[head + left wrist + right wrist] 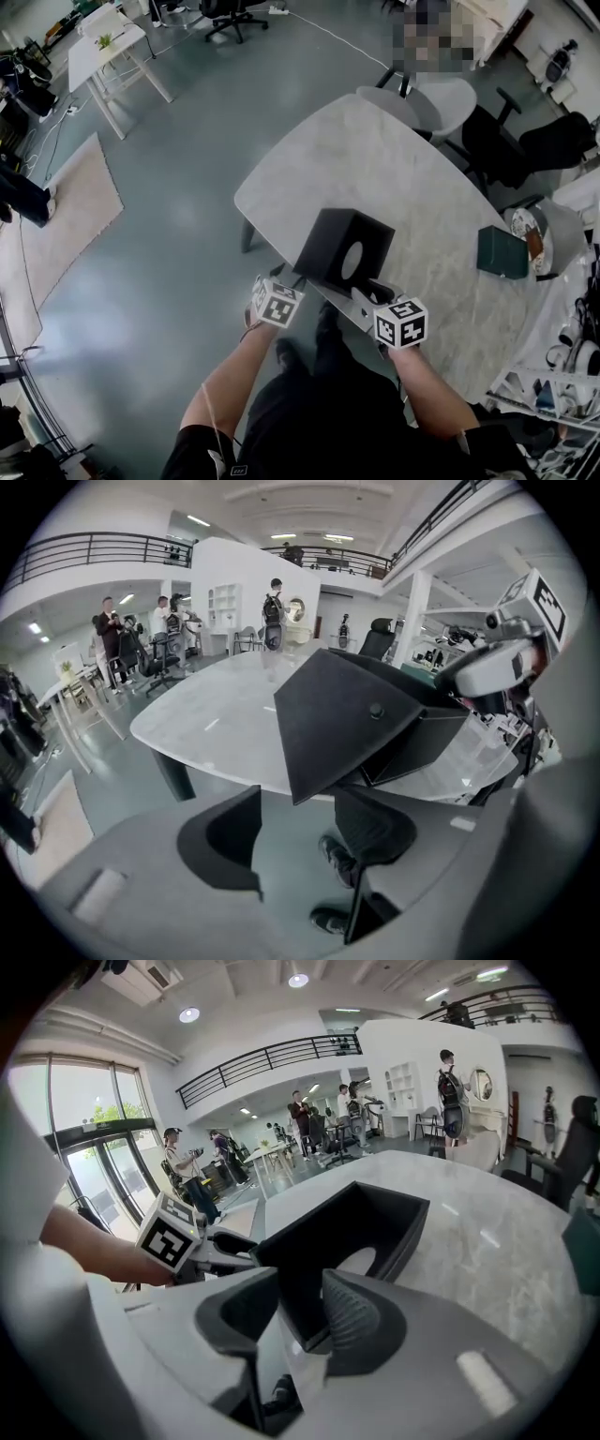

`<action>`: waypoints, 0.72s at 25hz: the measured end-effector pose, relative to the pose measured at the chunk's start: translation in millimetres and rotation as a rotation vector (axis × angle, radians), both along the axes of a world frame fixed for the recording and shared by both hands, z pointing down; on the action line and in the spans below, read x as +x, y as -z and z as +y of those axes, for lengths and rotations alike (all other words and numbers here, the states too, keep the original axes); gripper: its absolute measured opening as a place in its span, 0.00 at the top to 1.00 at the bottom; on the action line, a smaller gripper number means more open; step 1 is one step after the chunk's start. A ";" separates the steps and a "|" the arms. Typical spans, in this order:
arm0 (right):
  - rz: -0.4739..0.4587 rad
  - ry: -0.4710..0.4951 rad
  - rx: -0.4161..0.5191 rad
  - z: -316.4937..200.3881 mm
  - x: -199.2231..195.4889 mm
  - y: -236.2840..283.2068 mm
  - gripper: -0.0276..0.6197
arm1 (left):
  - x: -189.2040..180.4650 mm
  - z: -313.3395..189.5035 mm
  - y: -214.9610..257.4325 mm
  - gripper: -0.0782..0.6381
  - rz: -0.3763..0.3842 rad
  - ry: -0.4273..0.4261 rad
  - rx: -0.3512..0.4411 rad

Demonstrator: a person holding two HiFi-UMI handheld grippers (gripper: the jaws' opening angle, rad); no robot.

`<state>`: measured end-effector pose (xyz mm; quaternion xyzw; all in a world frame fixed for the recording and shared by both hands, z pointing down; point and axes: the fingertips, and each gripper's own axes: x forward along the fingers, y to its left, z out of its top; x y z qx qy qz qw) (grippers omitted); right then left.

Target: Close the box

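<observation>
A black box (342, 248) with an oval cut-out in one side stands at the near edge of the white marble table (375, 159). My left gripper (281, 289) is at its near left corner. In the left gripper view the box (347, 714) hangs just above and ahead of the left gripper (300, 832), whose jaws stand wide apart and touch nothing. My right gripper (380, 302) is at the near right corner. In the right gripper view the box (361, 1227) has a corner of its wall between the spread jaws of the right gripper (298, 1321), and the pads do not press on it.
A dark green box (502, 251) and a round dish (530, 230) lie at the table's right side. Grey and black chairs (441, 98) stand beyond the far edge. My legs and shoes are below the near edge. Shelves with clutter (562, 375) are at the right.
</observation>
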<state>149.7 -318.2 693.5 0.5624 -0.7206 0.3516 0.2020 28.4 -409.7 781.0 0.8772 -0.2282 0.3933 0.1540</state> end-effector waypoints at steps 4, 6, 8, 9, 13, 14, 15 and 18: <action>0.020 0.002 -0.017 5.4 -2.8 -5.1 0.69 | -3.9 -9.0 3.5 0.52 0.032 0.055 -0.008; 0.024 0.003 -0.018 5.0 -5.7 -5.0 0.69 | -6.7 -11.6 5.6 0.52 0.045 0.065 -0.007; 0.026 0.006 -0.021 3.4 -8.9 -5.3 0.69 | -10.0 -14.9 7.3 0.52 0.059 0.079 -0.008; 0.027 0.007 -0.022 2.8 -9.8 -5.3 0.69 | -11.1 -16.3 7.7 0.52 0.068 0.089 -0.015; 0.031 0.002 -0.013 -0.3 -11.0 -5.0 0.69 | -12.4 -23.0 9.9 0.52 0.113 0.131 -0.050; 0.030 -0.001 -0.009 -1.3 -11.4 -5.3 0.69 | -13.0 -24.8 10.9 0.52 0.123 0.139 -0.054; 0.028 -0.004 -0.006 -2.3 -12.0 -5.8 0.69 | -13.9 -26.5 12.0 0.52 0.132 0.146 -0.057; 0.037 -0.011 -0.004 -5.3 -13.0 -7.5 0.69 | -16.3 -28.4 14.9 0.53 0.160 0.151 -0.085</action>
